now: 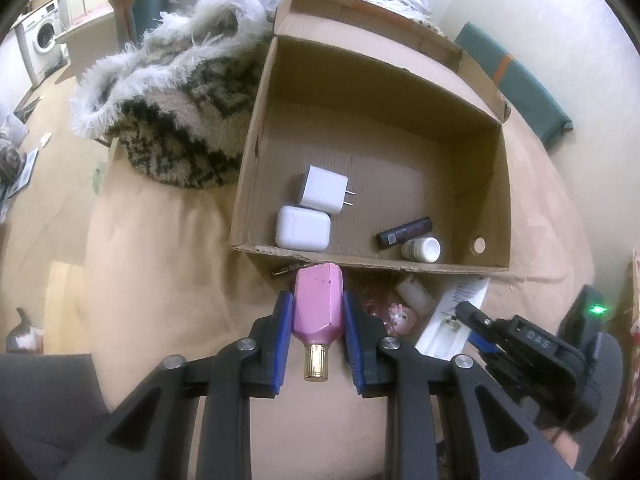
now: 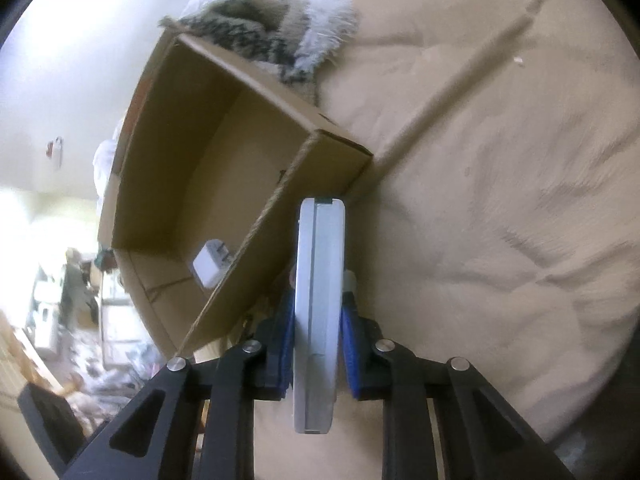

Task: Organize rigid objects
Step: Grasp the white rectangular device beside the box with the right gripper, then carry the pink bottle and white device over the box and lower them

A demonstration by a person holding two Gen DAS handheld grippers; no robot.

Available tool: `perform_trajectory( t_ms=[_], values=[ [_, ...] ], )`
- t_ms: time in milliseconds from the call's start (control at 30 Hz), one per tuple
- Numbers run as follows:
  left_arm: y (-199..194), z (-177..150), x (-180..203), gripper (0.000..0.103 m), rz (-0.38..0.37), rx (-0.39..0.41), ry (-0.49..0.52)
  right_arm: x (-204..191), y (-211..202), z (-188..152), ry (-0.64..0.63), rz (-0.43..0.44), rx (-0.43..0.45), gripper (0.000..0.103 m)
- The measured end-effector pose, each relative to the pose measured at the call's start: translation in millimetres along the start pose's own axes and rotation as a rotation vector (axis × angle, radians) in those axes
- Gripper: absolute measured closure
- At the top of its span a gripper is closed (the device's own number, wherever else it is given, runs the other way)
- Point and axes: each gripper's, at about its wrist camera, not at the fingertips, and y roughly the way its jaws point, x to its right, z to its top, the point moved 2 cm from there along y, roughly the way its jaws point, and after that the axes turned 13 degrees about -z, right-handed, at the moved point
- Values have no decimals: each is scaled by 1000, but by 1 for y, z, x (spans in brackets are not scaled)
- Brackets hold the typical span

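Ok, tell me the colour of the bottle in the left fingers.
Pink bottle, gold cap; left wrist view shows it best.

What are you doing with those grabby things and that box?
A person is tidying small hard things into a cardboard box on a bed. The left gripper is shut on a pink bottle just in front of the box. The right gripper is shut on a flat white case, held beside the box. Already inside are a white charger, a white earbud case, a black tube and a small white bottle.
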Motion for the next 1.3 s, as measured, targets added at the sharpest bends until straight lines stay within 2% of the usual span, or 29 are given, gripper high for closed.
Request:
perform_trajectory(
  t_ms=[167,333,433,500,600,700,1000,1100,1300],
  values=[
    [-2,0,-4,80,18,3,-12,-8,-20,-13,-109,-39,33,81],
    [-3,2,-6,80,24,12,-31,-33,-46,-18,-245,-31,68,81],
    [-6,3,-4,80,25,26,-26,-54,-64,-14,-366,-34,124,81],
    [-9,4,-2,80,25,35,-24,-69,-68,-10,-452,-8,100,81],
    [-15,12,2,80,23,44,-14,-84,-78,-5,-559,-12,139,81],
    [-21,22,6,80,41,60,3,-99,-88,2,-622,-18,189,81],
    [-9,51,23,80,67,43,59,-125,-92,41,-705,-40,235,81],
    [2,62,29,80,91,37,84,-131,-80,55,-681,4,184,81],
    [26,84,36,80,95,5,101,-143,-59,68,-687,8,170,81]
  ],
)
